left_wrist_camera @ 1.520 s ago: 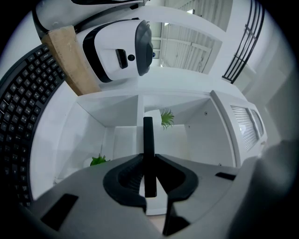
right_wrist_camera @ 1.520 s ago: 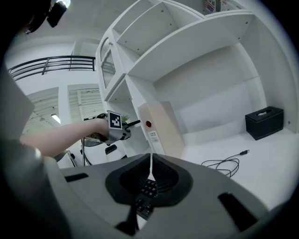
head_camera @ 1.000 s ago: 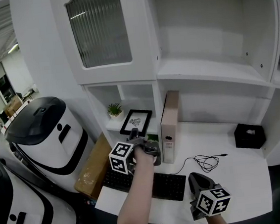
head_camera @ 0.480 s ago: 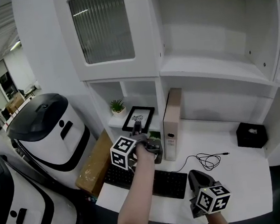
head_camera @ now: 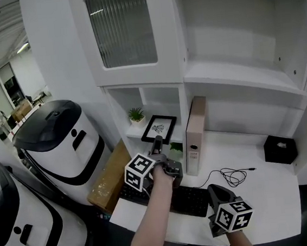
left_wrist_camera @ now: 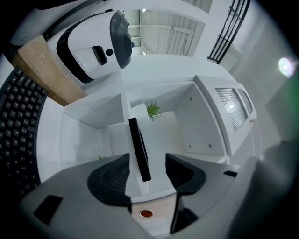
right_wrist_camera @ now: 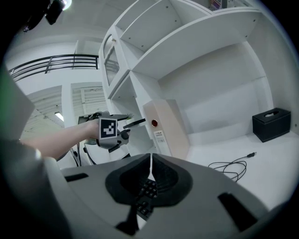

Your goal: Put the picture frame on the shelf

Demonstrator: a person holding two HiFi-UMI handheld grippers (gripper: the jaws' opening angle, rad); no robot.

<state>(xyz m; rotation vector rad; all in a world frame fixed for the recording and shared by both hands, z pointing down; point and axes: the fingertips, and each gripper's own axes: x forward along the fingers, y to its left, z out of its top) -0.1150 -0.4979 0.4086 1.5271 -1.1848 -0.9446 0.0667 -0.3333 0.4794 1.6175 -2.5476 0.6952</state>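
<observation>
The black picture frame [head_camera: 161, 128] stands leaning on the low white shelf [head_camera: 139, 130], right of a small potted plant [head_camera: 136, 115]. My left gripper [head_camera: 157, 144] points level at the frame's lower edge. In the left gripper view the frame [left_wrist_camera: 138, 148] shows edge-on between the jaws of the left gripper [left_wrist_camera: 146, 162]. Those jaws have just been opening, and there is a gap on both sides of the frame. My right gripper [head_camera: 218, 195] hovers low over the desk's front, shut, with nothing in it [right_wrist_camera: 150, 163].
A beige binder [head_camera: 197, 136] stands upright just right of the shelf. A black keyboard [head_camera: 186, 199], a coiled cable [head_camera: 233, 177] and a black box [head_camera: 279, 149] lie on the desk. White-and-black machines [head_camera: 57, 141] and a cardboard box [head_camera: 111, 179] are at left.
The left jaws have spread apart and let go of the frame, which stays standing on the shelf. The right gripper has kept still.
</observation>
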